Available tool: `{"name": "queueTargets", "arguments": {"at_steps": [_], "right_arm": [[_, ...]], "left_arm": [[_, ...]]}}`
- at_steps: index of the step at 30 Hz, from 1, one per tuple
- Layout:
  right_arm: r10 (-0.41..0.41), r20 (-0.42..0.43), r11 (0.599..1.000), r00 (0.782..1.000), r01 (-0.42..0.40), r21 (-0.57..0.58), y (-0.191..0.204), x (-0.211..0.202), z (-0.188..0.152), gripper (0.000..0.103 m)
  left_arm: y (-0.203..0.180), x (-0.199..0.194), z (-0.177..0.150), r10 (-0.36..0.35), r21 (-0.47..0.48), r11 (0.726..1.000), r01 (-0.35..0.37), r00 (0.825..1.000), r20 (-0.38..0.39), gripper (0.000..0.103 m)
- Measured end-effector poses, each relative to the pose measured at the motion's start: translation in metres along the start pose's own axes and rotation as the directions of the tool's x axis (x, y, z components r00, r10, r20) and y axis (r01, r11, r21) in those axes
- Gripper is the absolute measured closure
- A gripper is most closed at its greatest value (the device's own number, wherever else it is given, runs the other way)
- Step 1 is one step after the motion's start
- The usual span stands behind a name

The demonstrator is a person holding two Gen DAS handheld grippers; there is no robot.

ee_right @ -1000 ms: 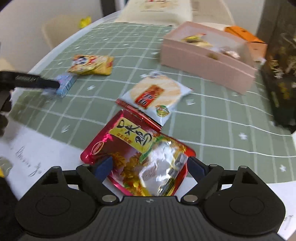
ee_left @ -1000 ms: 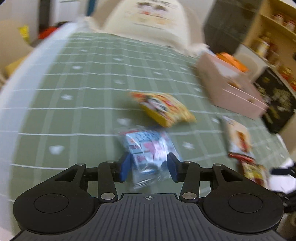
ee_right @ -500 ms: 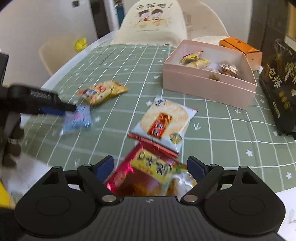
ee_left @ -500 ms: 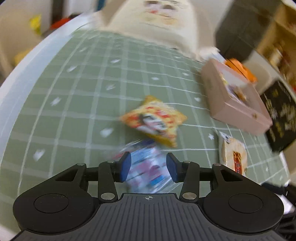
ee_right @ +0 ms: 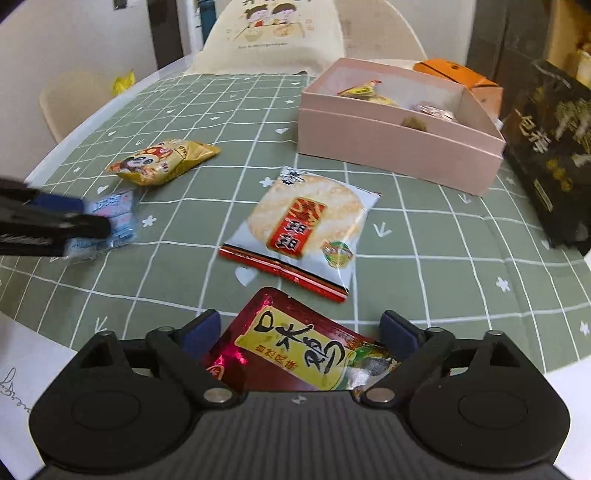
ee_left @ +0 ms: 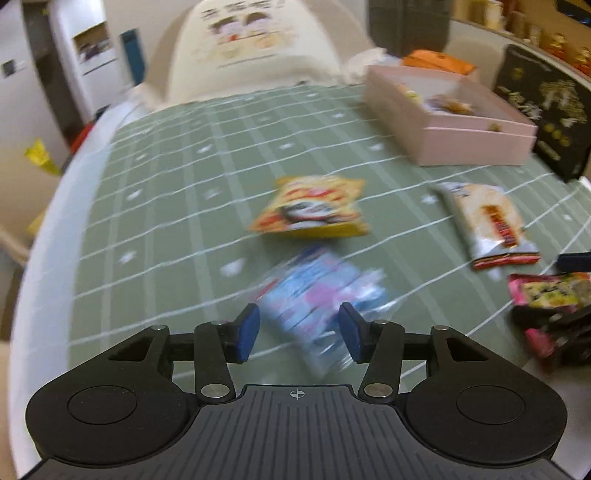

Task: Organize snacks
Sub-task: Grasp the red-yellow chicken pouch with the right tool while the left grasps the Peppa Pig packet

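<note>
My left gripper (ee_left: pixel 298 332) is shut on a blue and pink snack packet (ee_left: pixel 317 295), also in the right wrist view (ee_right: pixel 110 221), and holds it above the green checked cloth (ee_left: pixel 177 206). My right gripper (ee_right: pixel 301 334) is shut on a red and yellow snack pouch (ee_right: pixel 295 350), also at the right edge of the left wrist view (ee_left: pixel 546 295). A yellow packet (ee_right: pixel 162 166) and a white rice cracker packet (ee_right: pixel 303 225) lie on the cloth. A pink box (ee_right: pixel 399 147) holding several snacks stands at the back right.
An orange box (ee_right: pixel 458 74) sits behind the pink box. A black bag with gold print (ee_right: pixel 554 147) stands at the right. A cream chair cover (ee_right: pixel 273 33) is beyond the table's far edge. White paper (ee_right: pixel 22 369) lies at the near left.
Both grippers have lifted and pulled back with their packets. The views now look more toward the pink box.
</note>
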State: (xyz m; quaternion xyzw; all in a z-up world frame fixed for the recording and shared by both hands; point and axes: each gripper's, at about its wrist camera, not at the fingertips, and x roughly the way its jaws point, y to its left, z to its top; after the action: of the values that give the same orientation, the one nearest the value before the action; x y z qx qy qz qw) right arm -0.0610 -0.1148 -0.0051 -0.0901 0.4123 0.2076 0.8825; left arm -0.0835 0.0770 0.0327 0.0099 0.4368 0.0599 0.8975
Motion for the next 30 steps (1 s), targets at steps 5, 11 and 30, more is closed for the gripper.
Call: {"name": "queueTargets", "arguments": {"at_steps": [5, 11, 30], "right_arm": [[-0.01, -0.001, 1.0, 1.0, 0.01, 0.014, 0.001, 0.001, 0.0, 0.004], [-0.017, 0.005, 1.0, 1.0, 0.017, 0.019, 0.006, 0.004, 0.0, 0.0], [0.027, -0.084, 0.999, 0.996, -0.03, -0.033, 0.014, 0.003, 0.008, 0.003]], "left_arm": [[0.034, -0.003, 0.005, -0.076, -0.23, 0.971, 0.062, 0.996, -0.049, 0.053], [0.018, 0.023, 0.025, -0.148, -0.344, 0.931, 0.119, 0.987, -0.059, 0.046], [-0.028, 0.032, 0.031, -0.156, -0.048, 0.987, 0.155, 0.987, -0.026, 0.038]]}}
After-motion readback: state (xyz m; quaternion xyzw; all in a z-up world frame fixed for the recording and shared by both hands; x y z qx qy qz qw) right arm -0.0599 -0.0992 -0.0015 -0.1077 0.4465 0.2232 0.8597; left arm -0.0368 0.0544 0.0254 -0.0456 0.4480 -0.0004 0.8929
